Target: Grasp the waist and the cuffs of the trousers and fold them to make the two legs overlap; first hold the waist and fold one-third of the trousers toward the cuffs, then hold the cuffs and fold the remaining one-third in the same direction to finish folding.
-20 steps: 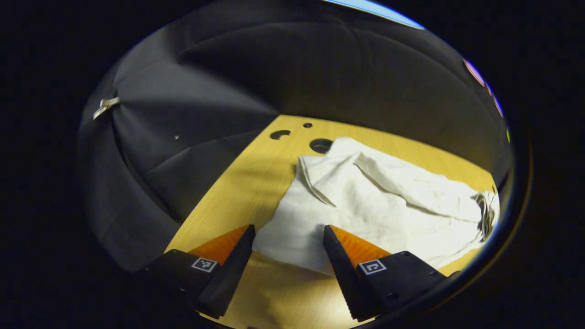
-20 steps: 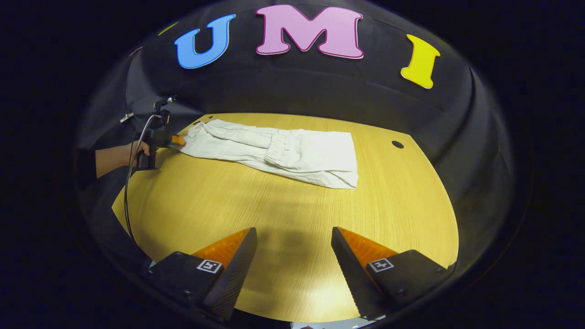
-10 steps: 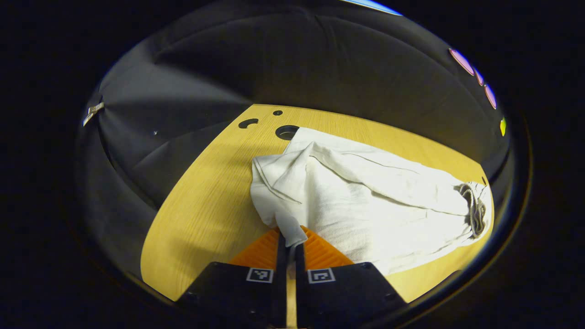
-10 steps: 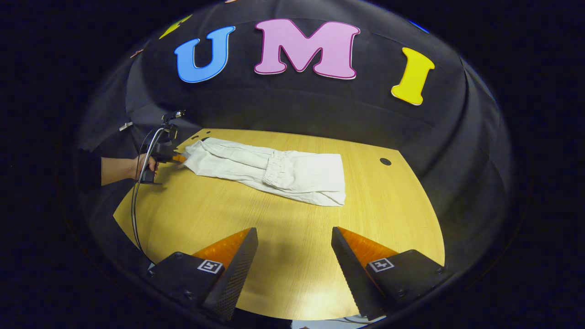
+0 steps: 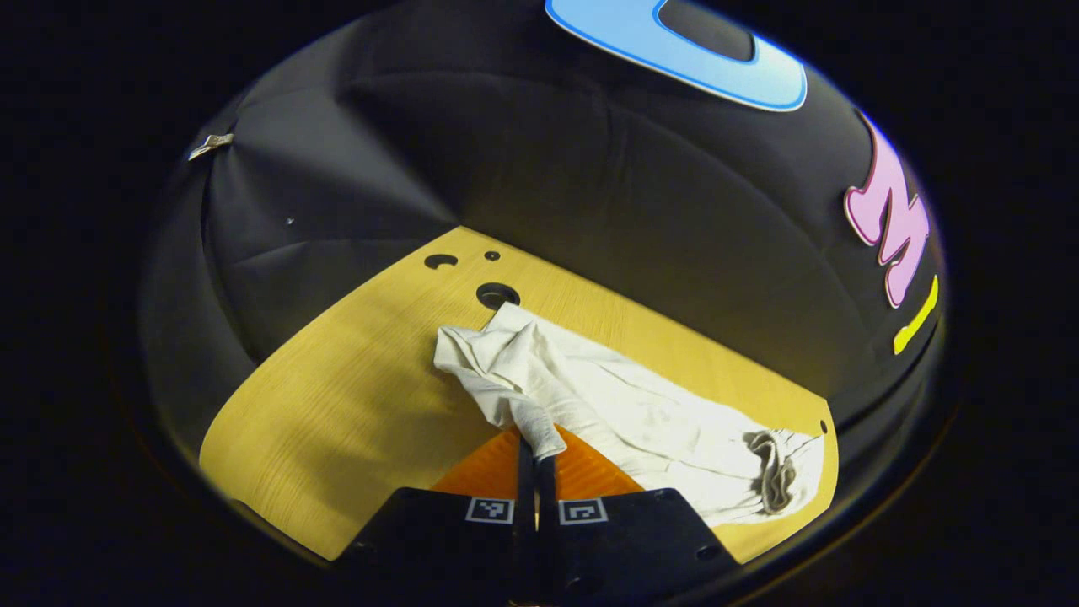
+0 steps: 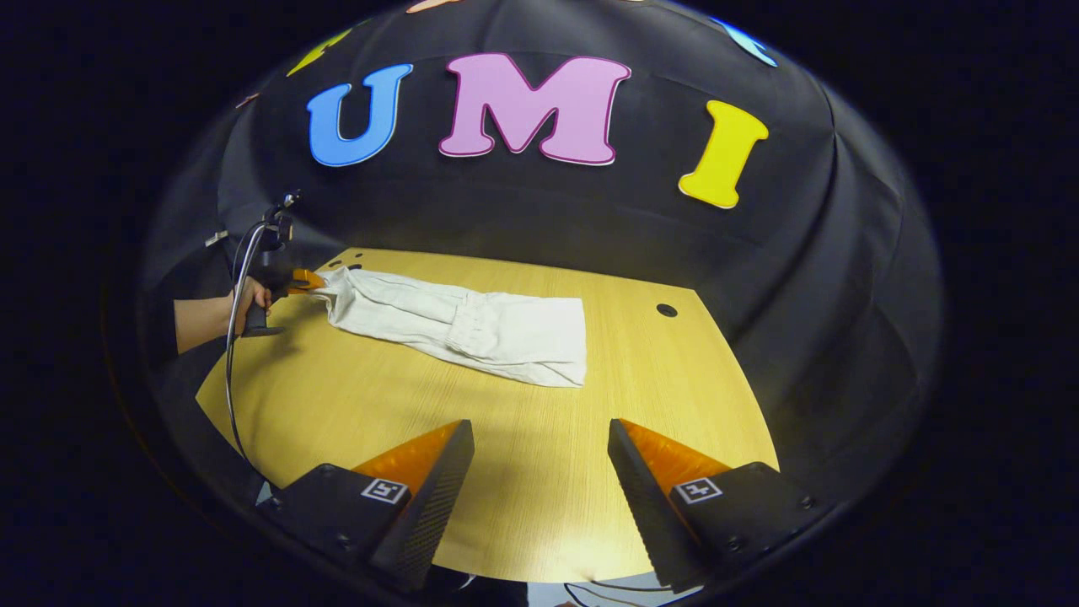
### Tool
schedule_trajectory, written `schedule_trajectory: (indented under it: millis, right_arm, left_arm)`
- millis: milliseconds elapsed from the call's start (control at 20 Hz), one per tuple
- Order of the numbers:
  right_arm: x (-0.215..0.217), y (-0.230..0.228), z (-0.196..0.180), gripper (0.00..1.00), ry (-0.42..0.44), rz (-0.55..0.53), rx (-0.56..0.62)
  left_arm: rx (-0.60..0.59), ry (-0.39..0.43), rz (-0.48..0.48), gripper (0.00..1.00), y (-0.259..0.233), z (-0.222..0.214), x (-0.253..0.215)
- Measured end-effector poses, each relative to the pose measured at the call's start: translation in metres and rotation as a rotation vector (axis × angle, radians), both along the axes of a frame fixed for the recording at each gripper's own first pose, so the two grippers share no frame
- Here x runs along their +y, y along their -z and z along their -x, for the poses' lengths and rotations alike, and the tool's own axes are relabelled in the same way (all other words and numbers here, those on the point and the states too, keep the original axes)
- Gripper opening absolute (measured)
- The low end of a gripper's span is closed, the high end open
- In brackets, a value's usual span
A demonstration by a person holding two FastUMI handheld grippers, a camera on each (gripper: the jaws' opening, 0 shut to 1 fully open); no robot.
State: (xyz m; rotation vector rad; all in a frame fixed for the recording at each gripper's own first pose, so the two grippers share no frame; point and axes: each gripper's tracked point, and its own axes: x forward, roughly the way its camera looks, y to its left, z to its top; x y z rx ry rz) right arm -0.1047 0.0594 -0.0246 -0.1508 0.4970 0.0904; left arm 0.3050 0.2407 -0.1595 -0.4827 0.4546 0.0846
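**Trousers pinched at the cuff end, right gripper waiting wide**

Trousers of white, creased cloth (image 6: pixel 459 324) lie lengthwise on the pale yellow wooden table (image 6: pixel 539 472), toward its far side, with the legs laid one over the other.

In the right gripper view, at the far left, a person's hand (image 6: pixel 244 299) holds the left gripper (image 6: pixel 310 282), which meets the narrow cuff end of the garment; a cable (image 6: pixel 232 354) hangs from it. To the right the cloth widens to a gathered waistband and a flat folded part ending near the table's middle. Further right, a small dark hole (image 6: pixel 667 310) marks the tabletop.

In the left gripper view, the left gripper (image 5: pixel 536 447) has both fingers pressed together on a bunched corner of cuff, lifted slightly off the wood.

The right gripper (image 6: pixel 539 447) hovers over bare table nearer the front, its fingers spread wide, holding nothing.
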Motion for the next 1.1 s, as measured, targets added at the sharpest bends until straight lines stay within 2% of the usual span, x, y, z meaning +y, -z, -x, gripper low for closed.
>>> schedule_trajectory:
  millis: [350, 600, 800, 1100]
  right_arm:
    - [-0.022, 0.003, -0.007, 0.98, -0.041, -0.016, 0.001]
    - [-0.050, 0.001, -0.012, 0.98, -0.020, -0.068, -0.009]
    - [-0.080, -0.002, -0.016, 0.98, 0.003, -0.089, -0.028]
    - [-0.118, 0.002, -0.015, 0.98, 0.027, -0.113, -0.027]
  left_arm:
    - [-0.104, -0.008, -0.001, 0.05, -0.083, -0.004, -0.029]
    - [-0.167, 0.019, -0.005, 0.05, -0.139, -0.001, -0.072]
    - [-0.229, 0.075, 0.011, 0.05, -0.186, -0.001, -0.132]
    - [-0.275, 0.180, 0.005, 0.05, -0.221, -0.004, -0.230]
